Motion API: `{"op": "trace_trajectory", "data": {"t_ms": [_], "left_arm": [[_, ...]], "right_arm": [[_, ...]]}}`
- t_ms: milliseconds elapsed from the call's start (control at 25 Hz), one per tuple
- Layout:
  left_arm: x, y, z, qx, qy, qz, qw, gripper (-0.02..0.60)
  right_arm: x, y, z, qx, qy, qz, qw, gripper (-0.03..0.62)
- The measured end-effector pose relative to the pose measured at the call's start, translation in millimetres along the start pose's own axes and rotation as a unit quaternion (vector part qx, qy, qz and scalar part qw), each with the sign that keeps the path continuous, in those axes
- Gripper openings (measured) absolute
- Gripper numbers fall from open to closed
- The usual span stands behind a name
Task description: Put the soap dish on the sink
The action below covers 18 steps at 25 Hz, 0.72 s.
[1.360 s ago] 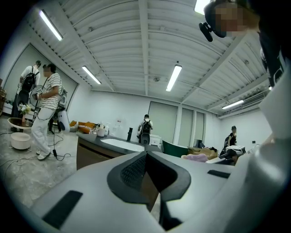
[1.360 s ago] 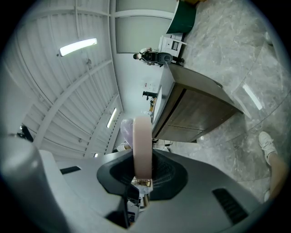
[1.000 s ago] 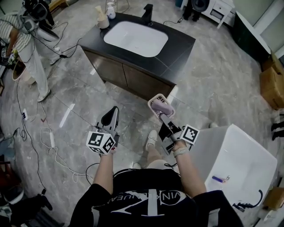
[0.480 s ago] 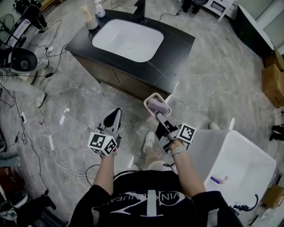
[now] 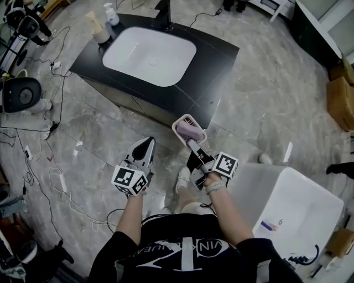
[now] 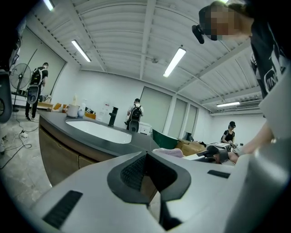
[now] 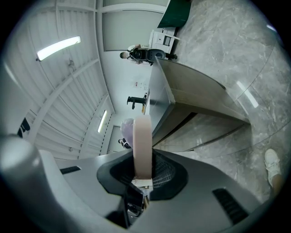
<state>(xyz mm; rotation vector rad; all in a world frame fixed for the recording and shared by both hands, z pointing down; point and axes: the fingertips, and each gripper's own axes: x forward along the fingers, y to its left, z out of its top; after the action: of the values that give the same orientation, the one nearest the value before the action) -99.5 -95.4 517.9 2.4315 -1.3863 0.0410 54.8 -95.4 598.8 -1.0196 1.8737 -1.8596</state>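
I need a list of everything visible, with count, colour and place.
dark vanity counter: one, black, top centre
oval white basin: one, white, sunk in counter
black faucet: one, black, behind basin
white pump bottle: one, white, counter's left corner
beige cup: one, beige, beside bottle
pink plastic soap dish: one, pink, in right gripper
purple soap bar: one, purple, in dish
white tub: one, white, bottom right
left gripper: one, grey, shut, empty
right gripper: one, grey, shut on soap dish

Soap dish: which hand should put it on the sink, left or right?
Right. The right gripper is clamped on the rim of the soap dish, with a purple bar inside, close to the dark counter around the sink. The left gripper is shut, with nothing between its jaws.
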Motion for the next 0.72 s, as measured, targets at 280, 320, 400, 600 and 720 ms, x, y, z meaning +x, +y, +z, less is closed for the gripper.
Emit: {"op": "trace_trajectory", "data": {"t_ms": [280, 320, 400, 600, 720], "left_arm": [[32.6, -8.2, -1.7, -0.007, 0.01, -0.017, 0.9998, 0.014], [36.2, -9.6, -2.0, -0.007, 0.013, -0.019, 0.9997, 0.015], [42.0, -12.4, -3.4, -0.004, 0.018, -0.022, 0.9996, 0.015], [54.1, -19.5, -7.7, -0.007, 0.025, -0.031, 0.9992, 0.015], [59.3, -23.7, -14.3, -0.008, 0.037, -0.042, 0.9984, 0.015]], "right_arm": [[23.1, -2.9, 13.2, 0.031, -0.006, -0.007, 0.999, 0.069], [26.1, -2.5, 15.0, 0.034, -0.005, -0.006, 0.999, 0.069], [31.6, -1.8, 17.9, 0.039, -0.006, -0.004, 0.999, 0.069], [42.4, -2.3, 25.0, 0.051, -0.015, -0.009, 0.999, 0.069], [48.6, -2.9, 28.9, 0.057, -0.026, -0.003, 0.998, 0.069]]}}
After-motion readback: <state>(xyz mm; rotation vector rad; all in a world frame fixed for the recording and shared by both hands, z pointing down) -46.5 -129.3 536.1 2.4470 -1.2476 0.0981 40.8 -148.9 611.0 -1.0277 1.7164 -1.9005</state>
